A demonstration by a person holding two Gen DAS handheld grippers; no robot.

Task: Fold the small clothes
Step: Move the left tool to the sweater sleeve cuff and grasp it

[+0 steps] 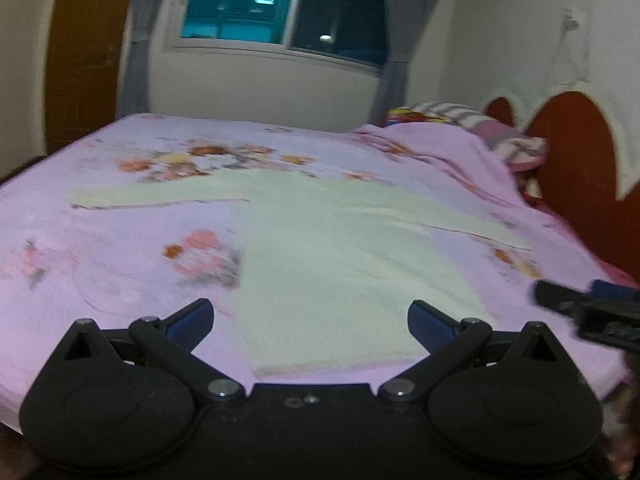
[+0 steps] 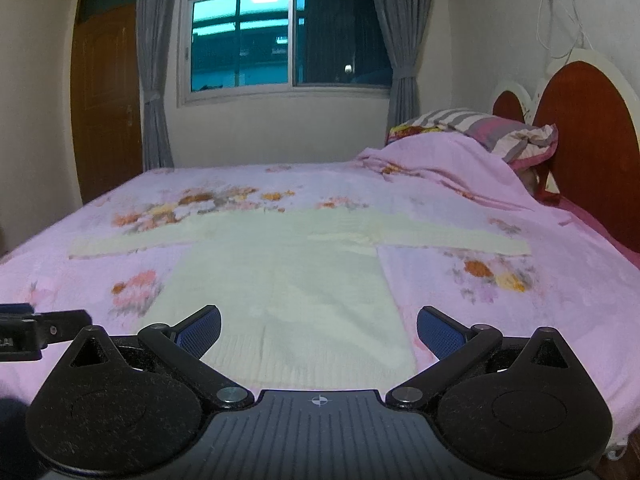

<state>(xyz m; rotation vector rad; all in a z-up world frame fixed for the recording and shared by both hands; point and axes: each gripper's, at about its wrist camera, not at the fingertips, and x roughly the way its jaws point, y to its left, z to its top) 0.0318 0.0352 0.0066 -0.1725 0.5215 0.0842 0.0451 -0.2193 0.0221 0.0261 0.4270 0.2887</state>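
A small cream knit sweater (image 1: 340,264) lies flat on the bed, both sleeves spread out to the sides and its hem nearest me. My left gripper (image 1: 310,320) hovers open just above the hem, nothing between its blue-padded fingers. In the right wrist view the same sweater (image 2: 288,292) fills the middle, and my right gripper (image 2: 319,330) stands open over the hem's right half, holding nothing. Each gripper shows at the edge of the other's view: the right gripper (image 1: 592,308) and the left gripper (image 2: 36,330).
The bed carries a pink floral sheet (image 2: 540,300). A pink quilt (image 2: 440,160) and a striped pillow (image 2: 492,128) are heaped against the red headboard (image 2: 588,132) at the right. A window with grey curtains (image 2: 280,40) and a brown door (image 2: 108,96) stand behind.
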